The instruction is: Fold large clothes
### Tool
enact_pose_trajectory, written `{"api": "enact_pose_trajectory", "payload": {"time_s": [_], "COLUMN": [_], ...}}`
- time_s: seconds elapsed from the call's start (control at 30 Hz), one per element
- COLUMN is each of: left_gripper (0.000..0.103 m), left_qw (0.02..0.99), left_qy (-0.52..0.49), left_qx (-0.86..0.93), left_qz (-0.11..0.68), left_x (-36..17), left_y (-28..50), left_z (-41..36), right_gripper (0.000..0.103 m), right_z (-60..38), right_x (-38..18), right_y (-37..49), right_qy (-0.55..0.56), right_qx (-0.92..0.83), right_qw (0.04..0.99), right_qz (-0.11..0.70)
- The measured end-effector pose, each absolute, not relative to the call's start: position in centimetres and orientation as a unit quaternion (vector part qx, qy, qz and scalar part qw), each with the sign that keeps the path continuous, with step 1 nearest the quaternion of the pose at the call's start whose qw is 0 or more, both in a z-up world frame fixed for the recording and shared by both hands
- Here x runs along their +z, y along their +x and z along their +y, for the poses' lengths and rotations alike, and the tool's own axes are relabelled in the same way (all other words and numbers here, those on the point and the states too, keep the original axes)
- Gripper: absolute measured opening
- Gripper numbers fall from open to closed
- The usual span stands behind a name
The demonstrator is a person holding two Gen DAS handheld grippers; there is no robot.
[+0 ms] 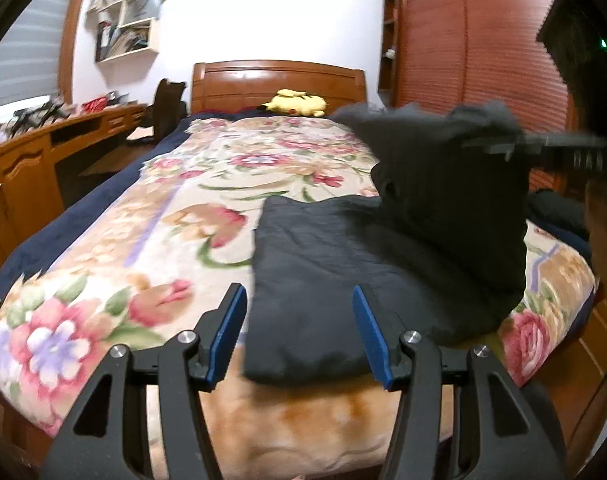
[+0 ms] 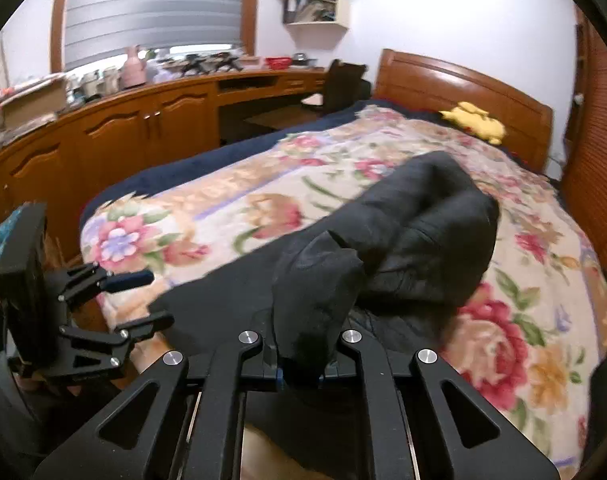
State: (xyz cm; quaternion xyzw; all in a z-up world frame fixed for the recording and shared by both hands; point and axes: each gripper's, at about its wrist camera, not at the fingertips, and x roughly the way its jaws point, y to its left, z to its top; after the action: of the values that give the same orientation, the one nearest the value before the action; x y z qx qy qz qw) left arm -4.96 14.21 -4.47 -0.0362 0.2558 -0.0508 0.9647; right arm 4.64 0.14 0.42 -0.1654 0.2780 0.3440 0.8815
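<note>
A dark grey garment point(image 1: 343, 280) lies partly folded near the foot of a bed with a floral blanket point(image 1: 175, 208). My left gripper point(image 1: 299, 312) is open and empty, its blue pads point(image 1: 227, 332) just above the garment's near left edge. My right gripper point(image 2: 299, 364) is shut on a bunched part of the garment point(image 2: 403, 232) and holds it lifted above the bed. In the left wrist view the right gripper point(image 1: 515, 146) shows at upper right with the cloth hanging from it. The left gripper point(image 2: 143, 300) shows open at the left of the right wrist view.
A yellow plush toy point(image 1: 297, 105) lies by the wooden headboard point(image 1: 279, 80). A long wooden desk with cabinets point(image 2: 143, 120) runs along the left of the bed, with a chair point(image 2: 343, 84) beside it. A red-brown wardrobe point(image 1: 463, 40) stands on the right.
</note>
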Motion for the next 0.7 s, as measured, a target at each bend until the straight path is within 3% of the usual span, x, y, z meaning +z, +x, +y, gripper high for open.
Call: {"api": "enact_pose_trajectory", "payload": {"time_s": [0.33,0.43,0.5,0.7], "left_gripper": [0.054,0.054,0.054,0.054], "left_qw": [0.965,0.966,0.966,0.965], "left_qy": [-0.040,-0.041,-0.040,-0.032], "left_qx": [-0.019,-0.018,-0.018,-0.018], "left_qz": [0.257,0.256,0.256,0.258], "left_x": [-5.3,-5.4,-5.5,-5.2], "left_y": [-7.1,-6.9,-7.0,-6.6], "left_z": [18.0,18.0,18.1,17.5], "right_gripper": [0.009,0.024,0.051,0.056], "right_z": [5.9,5.3,4.6,0.7], "right_x": [-5.0,-4.0,-2.6,0.6], "right_y": [4.2,4.8,4.8,4.9], "right_qy": [-0.172,-0.140,-0.136,-0.131], "right_qx": [0.389,0.394,0.387,0.347], "right_qw": [0.845,0.845,0.852,0.888], "right_qz": [0.326,0.334,0.325,0.273]}}
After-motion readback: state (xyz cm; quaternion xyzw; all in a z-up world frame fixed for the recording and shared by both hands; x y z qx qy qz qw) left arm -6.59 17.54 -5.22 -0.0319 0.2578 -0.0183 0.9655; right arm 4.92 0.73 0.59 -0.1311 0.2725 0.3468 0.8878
